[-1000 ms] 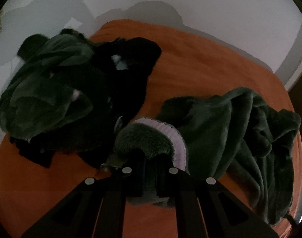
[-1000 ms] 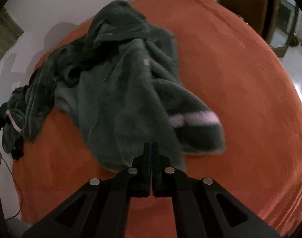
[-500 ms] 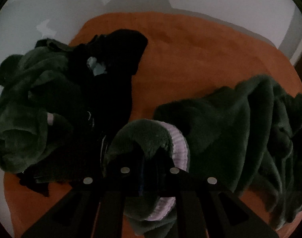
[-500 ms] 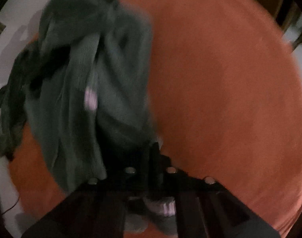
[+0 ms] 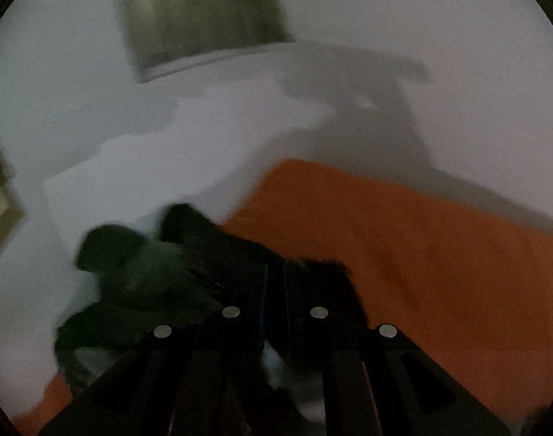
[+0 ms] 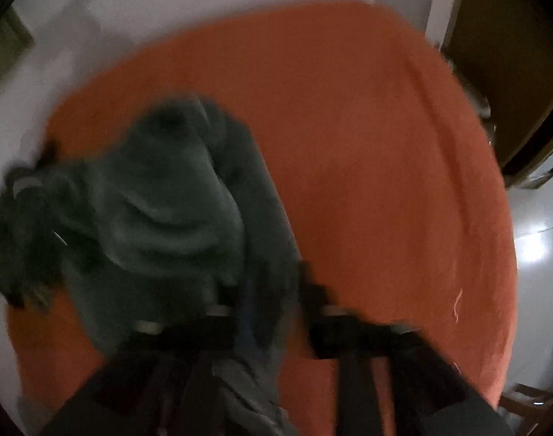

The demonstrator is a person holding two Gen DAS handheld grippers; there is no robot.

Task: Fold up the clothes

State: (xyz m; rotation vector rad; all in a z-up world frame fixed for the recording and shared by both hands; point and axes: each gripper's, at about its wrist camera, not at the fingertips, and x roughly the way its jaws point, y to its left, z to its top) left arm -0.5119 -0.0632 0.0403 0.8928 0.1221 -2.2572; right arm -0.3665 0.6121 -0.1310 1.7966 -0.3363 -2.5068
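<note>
The green fleece jacket (image 6: 174, 210) hangs bunched over the orange bed (image 6: 367, 145), and its fabric runs down between the fingers of my right gripper (image 6: 272, 283), which is shut on it. The picture is blurred. In the left wrist view my left gripper (image 5: 274, 283) is shut on dark fleece. A pale strip of the sleeve cuff (image 5: 276, 363) shows just below the fingers. Most of the jacket is out of that view.
A pile of dark clothes (image 5: 141, 272) lies at the bed's left end against the white wall (image 5: 440, 54); the pile (image 6: 18, 239) shows in the right wrist view too. Bare orange cover (image 5: 440, 254) stretches to the right. A wooden door (image 6: 501, 54) and shiny floor (image 6: 534, 247) border the bed.
Both grippers have risen with the jacket. The left view has tilted up toward the wall, and the jacket body has left it. The right gripper has pulled the fleece up into a bunched, hanging shape.
</note>
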